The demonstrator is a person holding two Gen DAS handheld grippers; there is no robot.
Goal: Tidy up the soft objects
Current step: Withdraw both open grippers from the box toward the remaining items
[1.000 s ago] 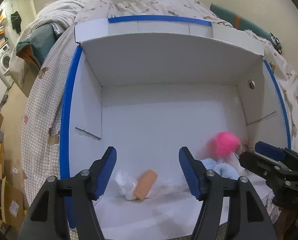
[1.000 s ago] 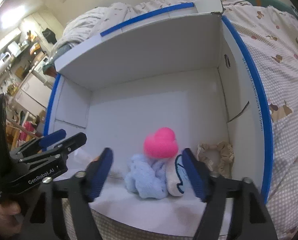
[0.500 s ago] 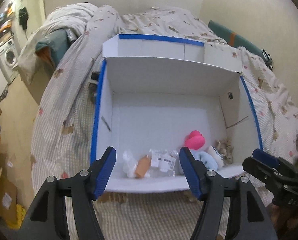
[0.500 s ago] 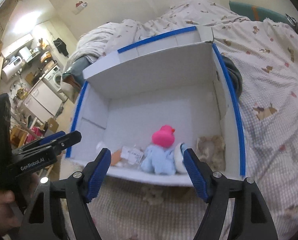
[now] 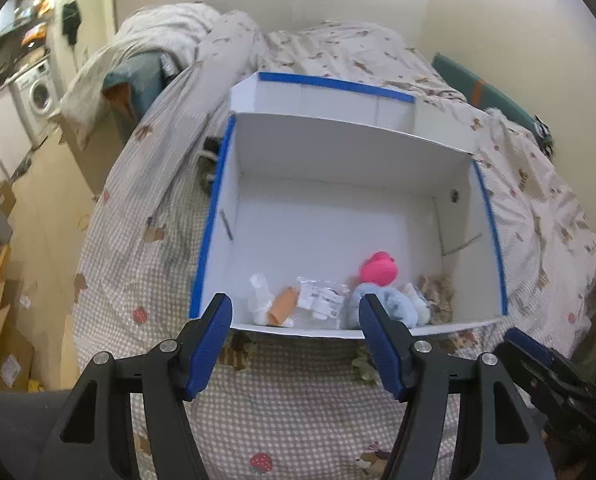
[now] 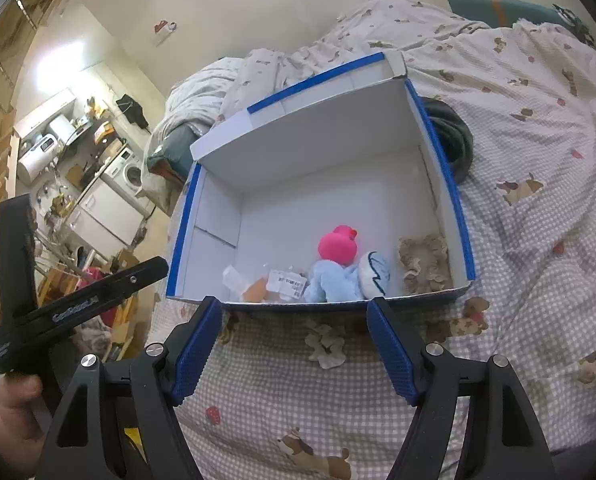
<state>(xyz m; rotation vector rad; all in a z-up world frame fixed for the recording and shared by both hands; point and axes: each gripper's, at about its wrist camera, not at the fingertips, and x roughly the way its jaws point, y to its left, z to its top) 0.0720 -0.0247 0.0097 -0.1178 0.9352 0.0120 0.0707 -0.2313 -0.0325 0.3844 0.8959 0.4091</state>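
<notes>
Both grippers, left gripper (image 5: 296, 326) and right gripper (image 6: 294, 332), hang wide open and empty just outside the box (image 6: 438, 296). Soft toys (image 6: 332, 280) crowd its near wall; a reach in might snag the rim or grab the plastic packet (image 5: 318, 300).

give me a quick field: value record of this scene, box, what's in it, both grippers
surface: bed with checked cover
container: white box, blue-taped edges, open top
contents, all by the near wall: pink plush, light blue plush, white sock, beige scrunchie, clear packet, orange item
left gripper: open, empty, outside box
right gripper: open, empty, outside box
</notes>
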